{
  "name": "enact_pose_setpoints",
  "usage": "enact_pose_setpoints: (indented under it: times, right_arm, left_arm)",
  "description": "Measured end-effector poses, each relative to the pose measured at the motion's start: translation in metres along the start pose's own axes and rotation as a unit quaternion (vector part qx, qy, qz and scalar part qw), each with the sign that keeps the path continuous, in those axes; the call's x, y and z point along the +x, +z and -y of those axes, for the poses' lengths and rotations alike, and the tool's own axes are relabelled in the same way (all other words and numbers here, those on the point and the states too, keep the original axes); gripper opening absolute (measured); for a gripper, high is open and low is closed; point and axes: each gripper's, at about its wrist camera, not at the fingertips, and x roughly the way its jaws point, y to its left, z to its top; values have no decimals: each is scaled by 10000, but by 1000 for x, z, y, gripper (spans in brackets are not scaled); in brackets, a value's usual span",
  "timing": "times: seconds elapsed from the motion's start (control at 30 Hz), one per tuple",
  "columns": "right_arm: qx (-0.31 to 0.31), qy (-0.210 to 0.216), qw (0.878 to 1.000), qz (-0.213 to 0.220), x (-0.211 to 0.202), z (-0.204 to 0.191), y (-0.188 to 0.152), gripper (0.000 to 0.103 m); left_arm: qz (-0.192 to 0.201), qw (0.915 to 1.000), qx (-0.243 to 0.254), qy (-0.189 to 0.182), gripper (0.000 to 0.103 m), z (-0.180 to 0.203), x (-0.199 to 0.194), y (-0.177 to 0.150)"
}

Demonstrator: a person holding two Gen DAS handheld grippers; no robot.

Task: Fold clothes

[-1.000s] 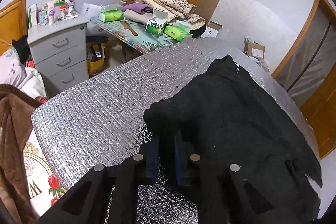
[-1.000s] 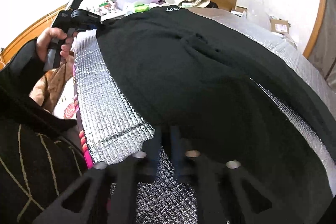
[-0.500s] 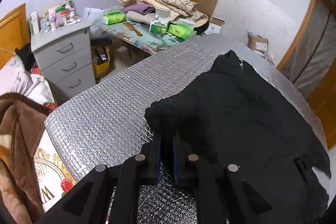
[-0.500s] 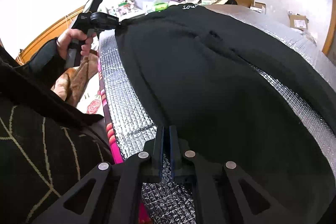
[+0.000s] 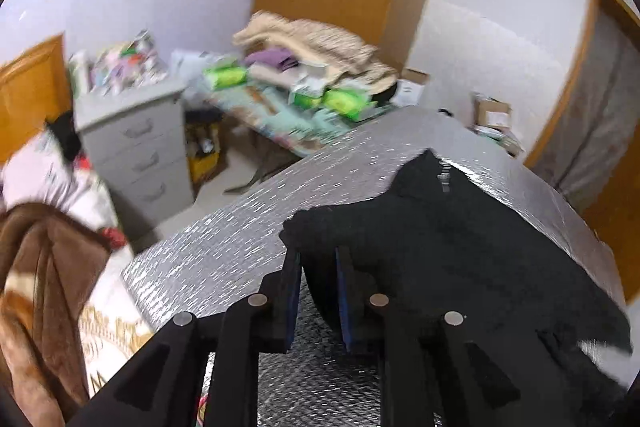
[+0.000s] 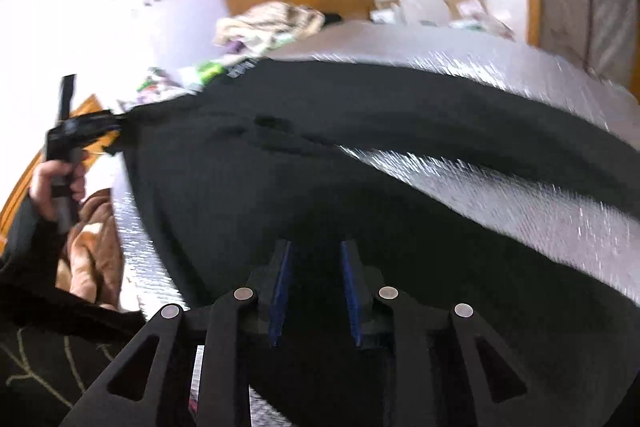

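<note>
A black garment lies spread over the silver quilted mat that covers the bed. My left gripper is at the garment's near left corner. Its jaws are opening, with bunched black cloth still filling the gap between them. In the right wrist view the same corner of the garment is drawn to a point at the left gripper, which a hand holds. My right gripper hovers over the garment's near part. Its jaws are opening, and its blue pads stand apart with nothing pinched between them.
A grey drawer unit and a low table piled with tissue packs and folded cloths stand past the bed's far left. A brown blanket lies at the left. Cardboard boxes sit by the door frame on the right.
The right jaws have spread from shut to wide apart and let go of the garment's edge. That gripper has rolled and slid sideways. The left jaws have widened and that gripper has risen.
</note>
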Motion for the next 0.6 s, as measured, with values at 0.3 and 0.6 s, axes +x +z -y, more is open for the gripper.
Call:
enact_pose_setpoints:
  times: [0.3,0.6]
  right_arm:
    - [229,-10,9996,136,0,10,15,26]
    - [1,375,9991,198,20,-16,67,26]
  left_arm:
    - [17,10000,75,-21,18,20,0,-8]
    - [-779,9789,1391,-1277,18,117,28,-51]
